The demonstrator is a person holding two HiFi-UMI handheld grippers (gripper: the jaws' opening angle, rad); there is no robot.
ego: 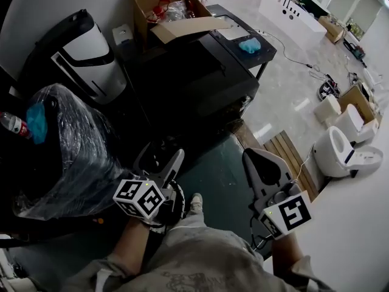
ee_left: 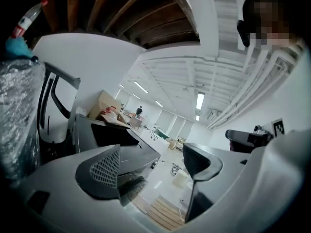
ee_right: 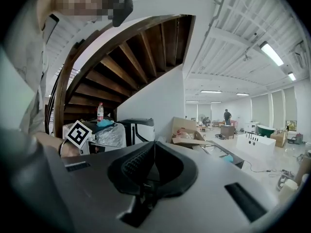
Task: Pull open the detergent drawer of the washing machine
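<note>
The washing machine (ego: 200,81) is a dark, boxy unit at the middle top of the head view, and its detergent drawer cannot be made out in the dim light. It shows again beyond the jaws in the left gripper view (ee_left: 114,137). My left gripper (ego: 161,158) is held low near my body, well short of the machine, its jaws wide open (ee_left: 151,154) with nothing between them. My right gripper (ego: 258,158) hangs to the right over the dark floor, its jaws closed together and empty (ee_right: 154,147).
An open cardboard box (ego: 167,11) rests on the machine's top. A plastic-wrapped appliance (ego: 67,154) carrying a bottle (ego: 12,125) stands at the left, with a white and black unit (ego: 85,53) behind it. To the right are a wooden pallet (ego: 289,154) and white toilets (ego: 343,154).
</note>
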